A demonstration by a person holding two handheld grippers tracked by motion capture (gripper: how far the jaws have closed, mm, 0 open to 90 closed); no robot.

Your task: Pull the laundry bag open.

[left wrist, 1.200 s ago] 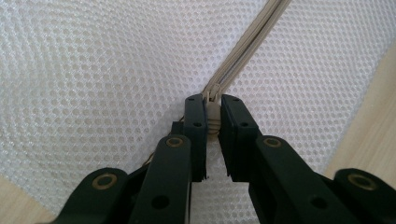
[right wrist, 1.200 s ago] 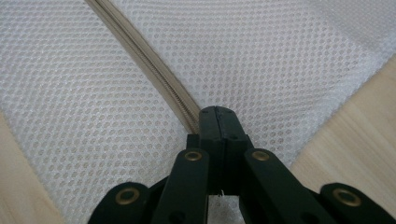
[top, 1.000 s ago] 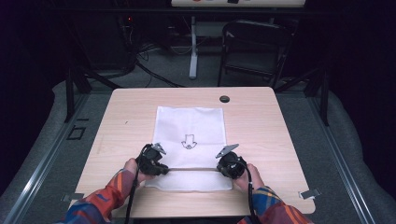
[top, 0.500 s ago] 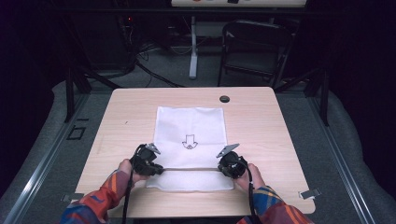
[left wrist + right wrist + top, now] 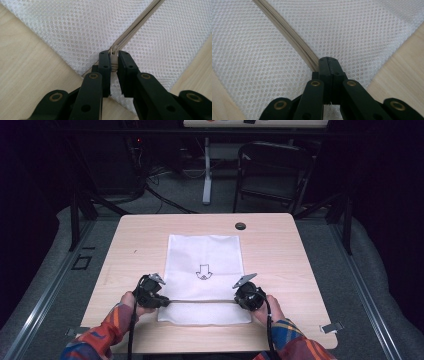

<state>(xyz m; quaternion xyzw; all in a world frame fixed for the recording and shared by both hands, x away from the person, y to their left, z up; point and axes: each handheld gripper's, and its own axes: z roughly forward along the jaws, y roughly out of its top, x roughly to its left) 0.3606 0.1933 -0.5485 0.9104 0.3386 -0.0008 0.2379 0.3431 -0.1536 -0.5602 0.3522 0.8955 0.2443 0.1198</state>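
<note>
Mesh laundry bag (image 5: 205,277), white and rectangular, lies flat at the middle of the wooden table (image 5: 280,245) in the high view, its long axis running from the person's edge toward the far edge, a small printed arrow (image 5: 203,271) on it pointing back toward the person. Its zipper (image 5: 202,301) runs crosswise near the bag's near end, stretched straight between the left gripper (image 5: 162,301) and the right gripper (image 5: 239,300), each held in a hand with a plaid sleeve. In the left gripper view, the black jaws stand nearly together, clamped on the beige zipper pull (image 5: 113,61) at the bag's corner, and the zipper band (image 5: 136,25) runs away to the upper right across the mesh. In the right gripper view, the jaws are pressed fully together on the end of the zipper (image 5: 313,65), whose band climbs to the upper left, with bare table (image 5: 404,65) just beside the bag's edge at right.
</note>
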